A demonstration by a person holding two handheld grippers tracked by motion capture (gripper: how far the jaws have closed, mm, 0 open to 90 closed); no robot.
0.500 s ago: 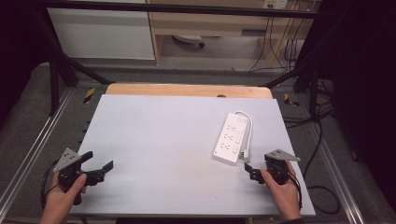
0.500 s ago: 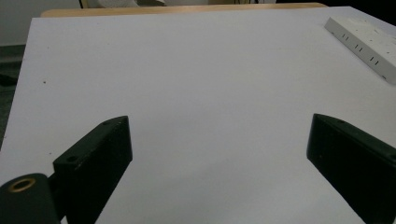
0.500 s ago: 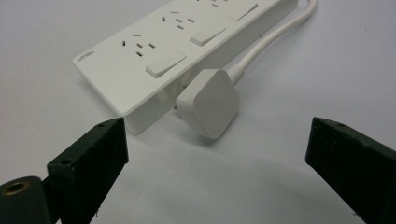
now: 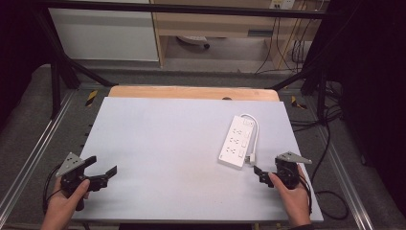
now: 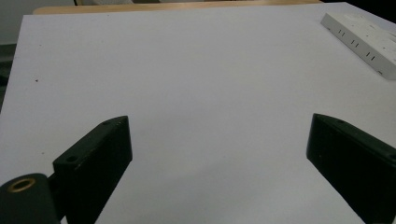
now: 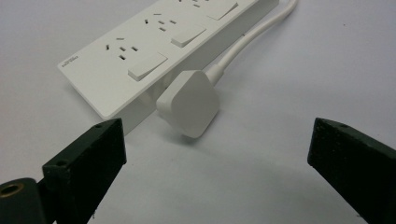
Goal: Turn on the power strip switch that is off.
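A white power strip [image 4: 237, 142] lies on the right half of the white tabletop [image 4: 172, 143], with its cable [image 4: 257, 130] looped alongside and its white plug [image 4: 251, 157] at the near end. My right gripper [image 4: 266, 167] rests on the table just in front of the plug, open and empty. In the right gripper view the plug [image 6: 189, 102] lies ahead of the wide-apart jaws, touching the power strip [image 6: 140, 56]. My left gripper [image 4: 102, 166] sits at the near left, open, with bare table between its jaws [image 5: 219, 154]. The power strip [image 5: 364, 39] is far off to its right.
A wooden board edge [image 4: 191, 92] runs along the table's back. Metal frame rails [image 4: 28, 158] flank both sides. Black cables [image 4: 330, 143] hang off the right side. A hand holds each gripper near the front edge.
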